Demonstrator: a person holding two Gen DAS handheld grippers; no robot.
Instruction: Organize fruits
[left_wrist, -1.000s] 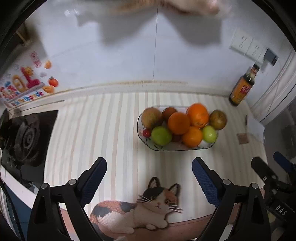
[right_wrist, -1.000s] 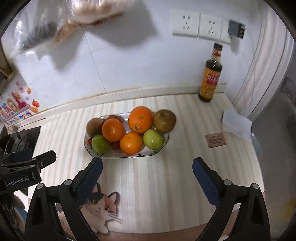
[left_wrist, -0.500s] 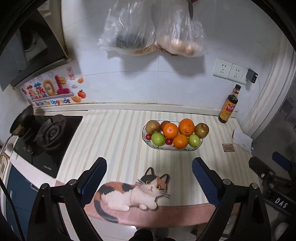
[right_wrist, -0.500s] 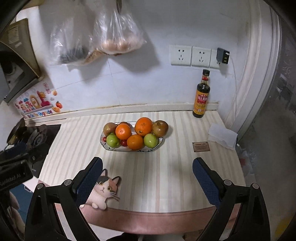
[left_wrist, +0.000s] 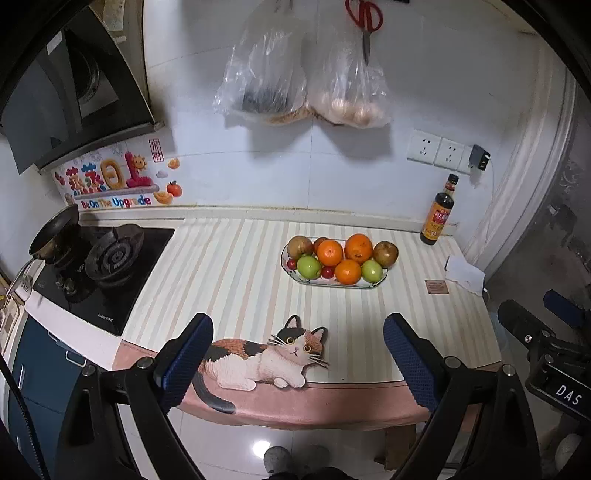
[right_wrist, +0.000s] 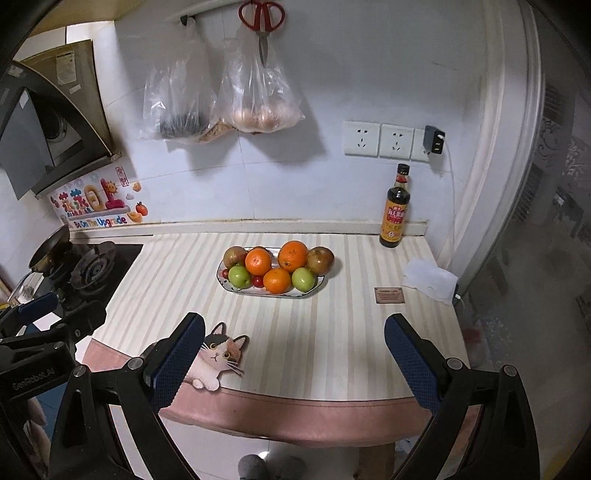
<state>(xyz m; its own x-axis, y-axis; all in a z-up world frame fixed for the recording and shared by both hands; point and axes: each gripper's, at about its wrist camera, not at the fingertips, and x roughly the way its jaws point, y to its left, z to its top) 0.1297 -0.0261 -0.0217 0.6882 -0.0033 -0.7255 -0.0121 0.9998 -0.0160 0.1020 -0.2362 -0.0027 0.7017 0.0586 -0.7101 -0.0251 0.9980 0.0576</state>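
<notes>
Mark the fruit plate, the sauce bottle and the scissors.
fruit plate (right_wrist: 320, 286): right wrist view, bare right rim.
sauce bottle (right_wrist: 395, 218): right wrist view, label.
scissors (left_wrist: 364, 16): left wrist view, red handles.

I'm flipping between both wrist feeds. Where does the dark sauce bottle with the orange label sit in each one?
Left wrist: the dark sauce bottle with the orange label stands far right, against the white wall, right of the oval fruit plate.
Right wrist: the bottle stands right of centre, upper half, below the wall sockets.
Shared landmark: the red-handled scissors hanging on the wall.
</notes>
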